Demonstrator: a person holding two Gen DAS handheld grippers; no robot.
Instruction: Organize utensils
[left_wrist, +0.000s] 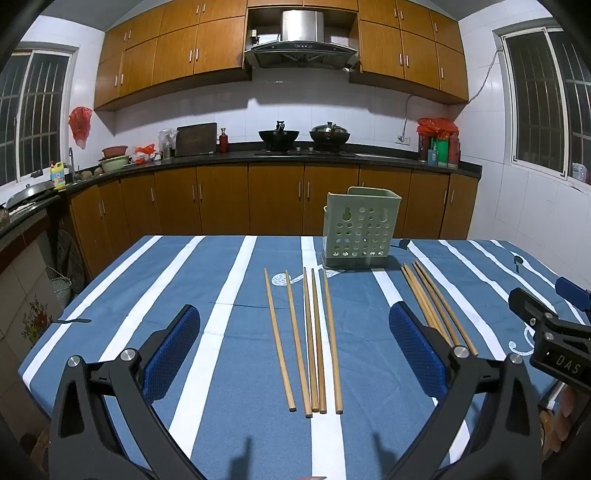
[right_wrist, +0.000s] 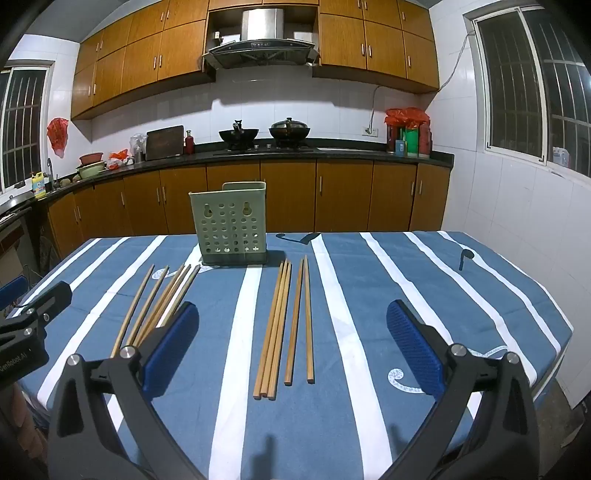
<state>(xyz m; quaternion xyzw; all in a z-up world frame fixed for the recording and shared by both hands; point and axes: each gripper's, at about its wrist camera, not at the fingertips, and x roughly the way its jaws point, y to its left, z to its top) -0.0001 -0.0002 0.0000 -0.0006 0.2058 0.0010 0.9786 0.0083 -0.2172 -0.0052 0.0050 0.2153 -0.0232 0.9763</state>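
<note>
Left wrist view: table (left_wrist: 110, 295) is carrying the green perforated holder (left_wrist: 360, 230) at far centre, seemingly unfilled. Ten chopsticks are lying loose: left group (left_wrist: 310, 339), right group (right_wrist: 284, 325). Left gripper (left_wrist: 293, 350) and right gripper (right_wrist: 291, 350) are hovering wide, holding nothing; nothing sorted yet.

The room around me is evenly lit from overhead, and the windows (left_wrist: 543, 99) are black with night outside. On the worktop (right_wrist: 332, 424), soft dark shadows of my claw arms fall at the near edge, and the holder (right_wrist: 231, 225) throws a short shadow at its foot. A dull glare sits on the steel range hood (left_wrist: 303, 27) and the white wall tiles. Both views are sharp across the middle. Toward the edges the fisheye bends cabinets and walls into curves, and the corners fall to black.
</note>
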